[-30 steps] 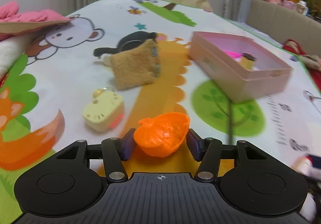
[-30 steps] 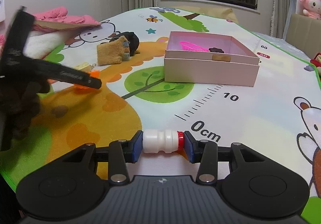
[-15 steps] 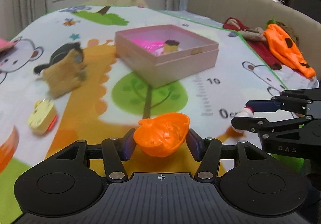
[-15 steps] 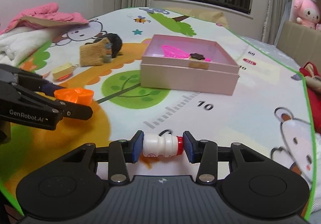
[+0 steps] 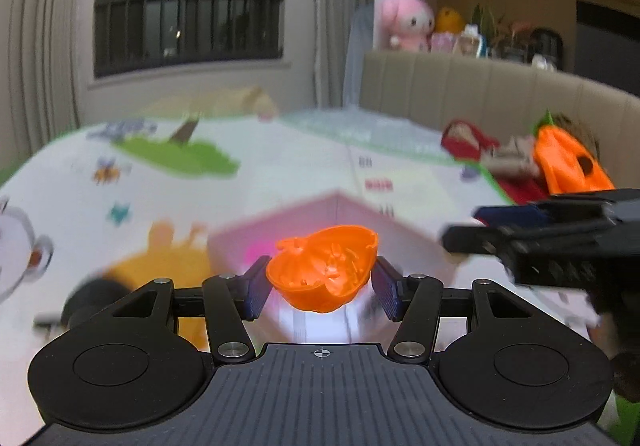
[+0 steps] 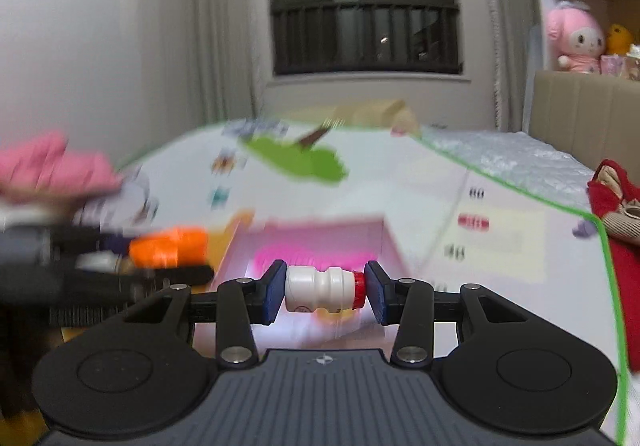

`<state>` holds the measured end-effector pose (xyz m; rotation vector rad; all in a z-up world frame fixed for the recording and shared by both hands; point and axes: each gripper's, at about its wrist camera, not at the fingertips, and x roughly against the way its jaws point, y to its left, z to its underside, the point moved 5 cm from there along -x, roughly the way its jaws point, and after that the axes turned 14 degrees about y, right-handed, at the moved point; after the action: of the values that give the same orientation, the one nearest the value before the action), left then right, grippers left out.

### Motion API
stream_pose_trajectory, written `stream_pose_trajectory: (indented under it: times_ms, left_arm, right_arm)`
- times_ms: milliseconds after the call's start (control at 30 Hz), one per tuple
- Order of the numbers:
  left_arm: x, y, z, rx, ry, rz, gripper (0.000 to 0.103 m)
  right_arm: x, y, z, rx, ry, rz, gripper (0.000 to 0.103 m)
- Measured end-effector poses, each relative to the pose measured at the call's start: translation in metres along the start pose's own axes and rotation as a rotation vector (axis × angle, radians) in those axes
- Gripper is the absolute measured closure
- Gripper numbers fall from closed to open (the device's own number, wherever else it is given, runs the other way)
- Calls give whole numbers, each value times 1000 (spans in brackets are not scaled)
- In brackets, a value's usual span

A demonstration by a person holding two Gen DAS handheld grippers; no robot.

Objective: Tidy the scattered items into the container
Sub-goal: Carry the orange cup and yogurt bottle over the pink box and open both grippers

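Observation:
My left gripper [image 5: 322, 286] is shut on an orange plastic shell [image 5: 324, 272] and holds it above the near edge of the pink box [image 5: 320, 206]. My right gripper [image 6: 322, 292] is shut on a small white bottle with a red cap [image 6: 322, 290], held sideways over the near side of the same pink box [image 6: 316, 234], which has something bright pink inside. The right gripper shows at the right of the left wrist view [image 5: 560, 242]. The left gripper with the orange shell [image 6: 168, 248] shows at the left of the right wrist view. Both views are blurred.
The box stands on a cartoon play mat [image 5: 280, 162]. A dark toy [image 5: 92, 298] lies left of the box. A pink cloth [image 6: 52, 166] lies at the mat's left. A red and orange pile [image 5: 560, 162] lies at the right by a beige sofa [image 5: 480, 86].
Both grippers have moved forward to the pink box and tilted up, with the shell and the bottle still held. The box now sits right under them.

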<state>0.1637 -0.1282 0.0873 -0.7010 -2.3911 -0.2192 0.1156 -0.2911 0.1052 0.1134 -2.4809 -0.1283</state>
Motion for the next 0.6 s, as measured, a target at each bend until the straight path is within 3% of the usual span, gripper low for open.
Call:
stream_pose_trajectory:
  times_ms: [33, 67, 167, 233, 300, 433, 600]
  left_arm:
    - [-9, 1, -8, -12, 0, 10, 18]
    - [-16, 2, -13, -19, 4, 4, 8]
    - [-20, 12, -7, -16, 32, -36, 8]
    - [-12, 21, 10, 5, 58, -57, 8]
    - [-1, 31, 33, 26, 87, -113, 6]
    - [31, 52, 91, 84, 146, -262, 5]
    - [74, 93, 153, 234, 195, -354, 3]
  right_arm:
    - [-8, -6, -11, -27, -4, -14, 41]
    - [-14, -11, -20, -55, -11, -13, 38]
    - [-19, -19, -25, -83, -37, 7, 37]
    - [-17, -18, -17, -87, -49, 10, 29]
    - [-19, -14, -6, -79, -39, 28, 28]
    - [-25, 21, 17, -15, 15, 9, 28]
    - [-38, 107, 42, 149, 86, -81, 28]
